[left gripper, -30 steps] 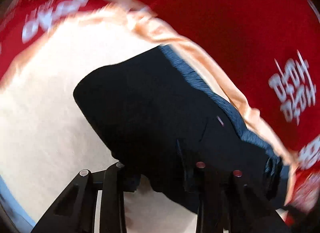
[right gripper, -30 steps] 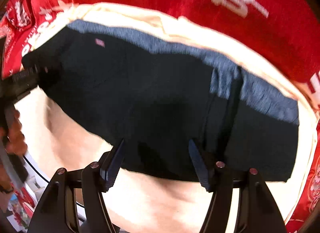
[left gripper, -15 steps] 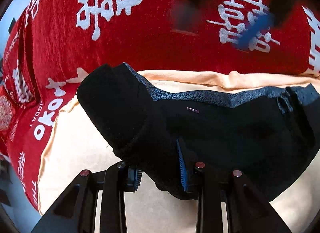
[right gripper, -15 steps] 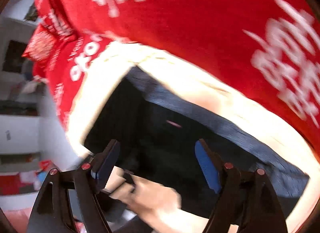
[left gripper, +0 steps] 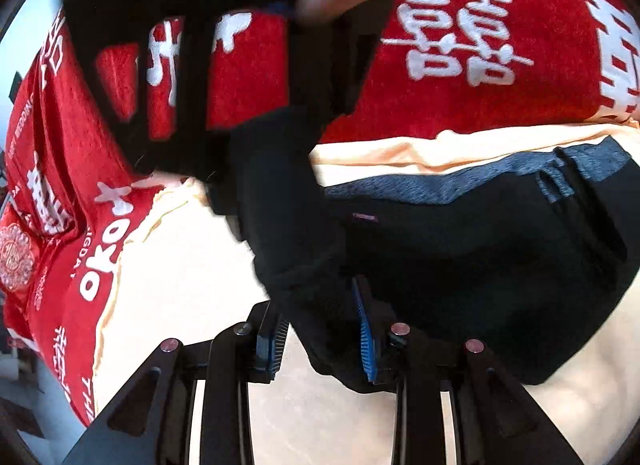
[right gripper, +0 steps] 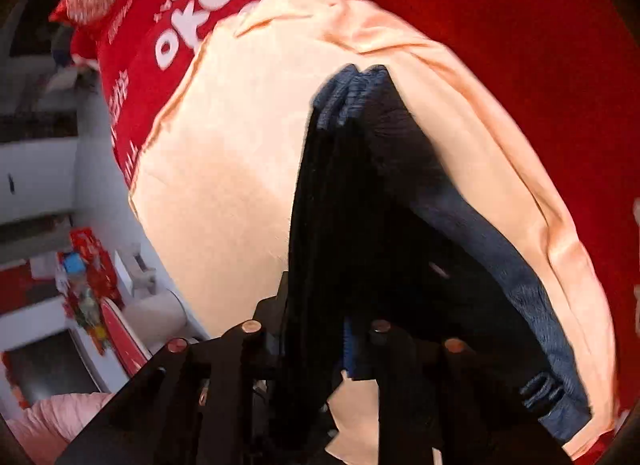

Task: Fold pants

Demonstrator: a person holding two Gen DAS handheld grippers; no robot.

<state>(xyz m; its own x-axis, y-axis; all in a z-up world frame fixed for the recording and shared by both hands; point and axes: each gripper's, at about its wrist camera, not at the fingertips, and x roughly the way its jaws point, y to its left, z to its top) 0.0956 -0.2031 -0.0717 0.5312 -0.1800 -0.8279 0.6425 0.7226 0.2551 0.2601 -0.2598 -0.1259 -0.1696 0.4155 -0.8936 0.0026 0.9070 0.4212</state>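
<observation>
Carrying the lifted end of the pants (left gripper: pixel 480 257) across onto the rest is, we judge, the step in hand, and doing it well means keeping both grips at an even height so the edges meet square, then laying the cloth down flat before letting go

The left tongs (left gripper: pixel 320 329) sit narrow around a thick bunch of the black cloth at its near edge, blue pads either side; whether they truly pinch it we cannot tell for certain, though the fabric fills the gap. The right tongs (right gripper: pixel 316 341) are closed on a hanging fold of the pants (right gripper: pixel 360 225), which drapes straight down between the fingers

The pants lie on a peach sheet (left gripper: pixel 180 285) spread over a red blanket with white characters (left gripper: pixel 460 97), it seems on a bed. The grey-blue waistband (left gripper: pixel 460 185) runs along the far side, with a drawcord toward the right. In the left view the other tool shows blurred at the far left, dark, with a hand above it

We count 1 pair of pants, 2 tongs, 1 peach sheet, 1 red blanket
</observation>
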